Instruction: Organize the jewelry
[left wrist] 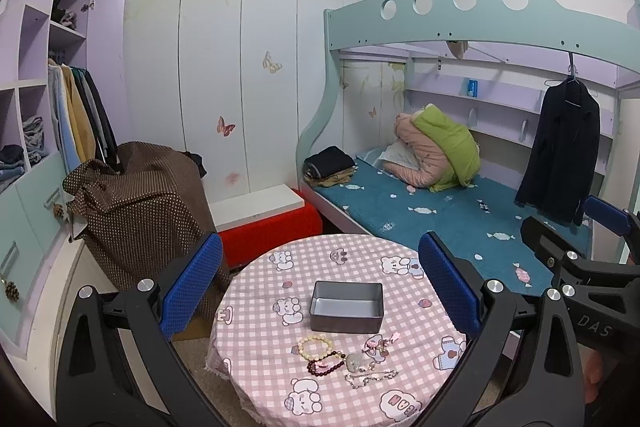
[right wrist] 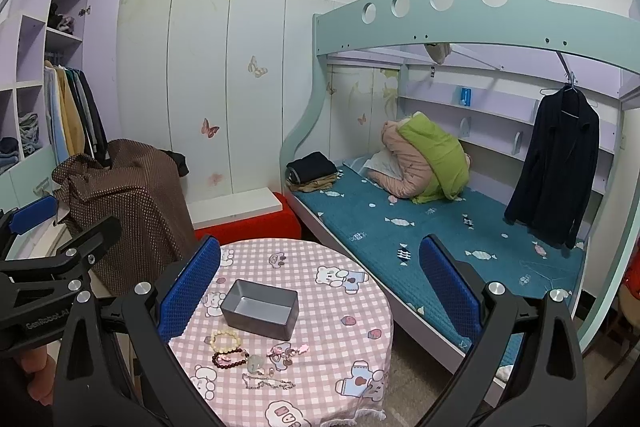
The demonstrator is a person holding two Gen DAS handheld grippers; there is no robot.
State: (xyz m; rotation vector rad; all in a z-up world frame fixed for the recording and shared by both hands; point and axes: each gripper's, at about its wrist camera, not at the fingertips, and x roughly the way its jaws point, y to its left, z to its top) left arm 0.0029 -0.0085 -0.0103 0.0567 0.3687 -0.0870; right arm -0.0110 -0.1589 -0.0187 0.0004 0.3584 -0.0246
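A round table (left wrist: 400, 379) with a pink checked cloth holds an empty grey rectangular tin (left wrist: 346, 306), also in the right wrist view (right wrist: 260, 309). In front of it lie a cream bead bracelet (left wrist: 316, 346), a dark red bead bracelet (left wrist: 325, 366), a pale jade pendant (left wrist: 356, 362), a pink charm piece (left wrist: 380, 343) and a silver chain (left wrist: 370, 379). They also show in the right wrist view: cream bracelet (right wrist: 226, 341), dark bracelet (right wrist: 230, 359), chain (right wrist: 266, 383). My left gripper (left wrist: 320, 287) is open and empty, high above the table. My right gripper (right wrist: 320, 283) is open and empty too.
A bunk bed (left wrist: 460, 215) with a teal mattress stands right of the table, a dark coat (left wrist: 560, 155) hanging on it. A brown dotted cloth heap (left wrist: 140, 203), a red stool (left wrist: 272, 231) and a wardrobe (left wrist: 48, 107) stand to the left.
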